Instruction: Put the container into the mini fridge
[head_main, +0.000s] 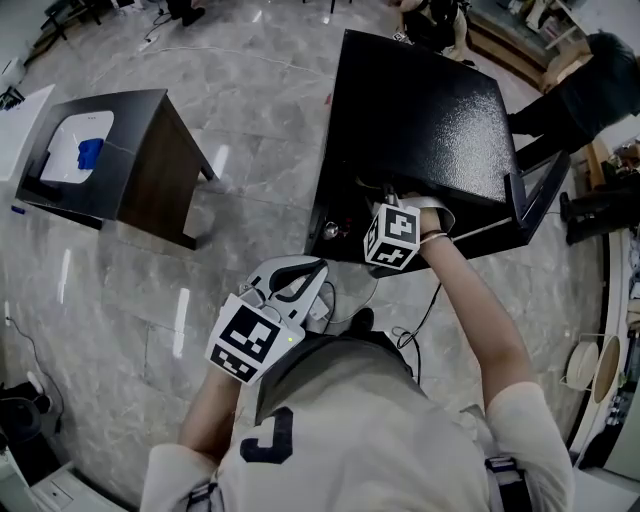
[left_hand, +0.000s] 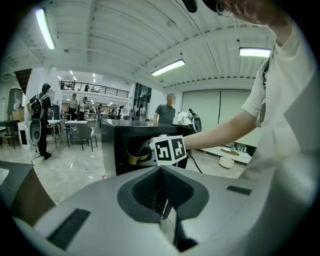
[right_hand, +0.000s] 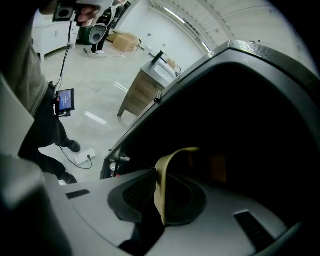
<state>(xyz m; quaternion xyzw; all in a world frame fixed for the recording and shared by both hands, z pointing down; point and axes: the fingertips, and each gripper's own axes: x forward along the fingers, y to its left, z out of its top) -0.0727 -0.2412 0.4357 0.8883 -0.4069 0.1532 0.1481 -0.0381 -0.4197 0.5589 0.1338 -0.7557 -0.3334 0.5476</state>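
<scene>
Fingers clamped on the tan strap (right_hand: 172, 152), seemingly the container's handle, the right gripper (right_hand: 159, 200) reaches into the open mini fridge (head_main: 420, 110) to carry the container, unseen in the dark interior, inside, while the left gripper (left_hand: 162, 200) hangs back, fingers closed on nothing.

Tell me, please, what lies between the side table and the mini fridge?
Only glossy grey floor separates the side table from the mini fridge; the head view shows it.

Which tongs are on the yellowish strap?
The right tongs, clamped on the strap at the front of the mini fridge; the left tongs hang back by the person's waist.
</scene>
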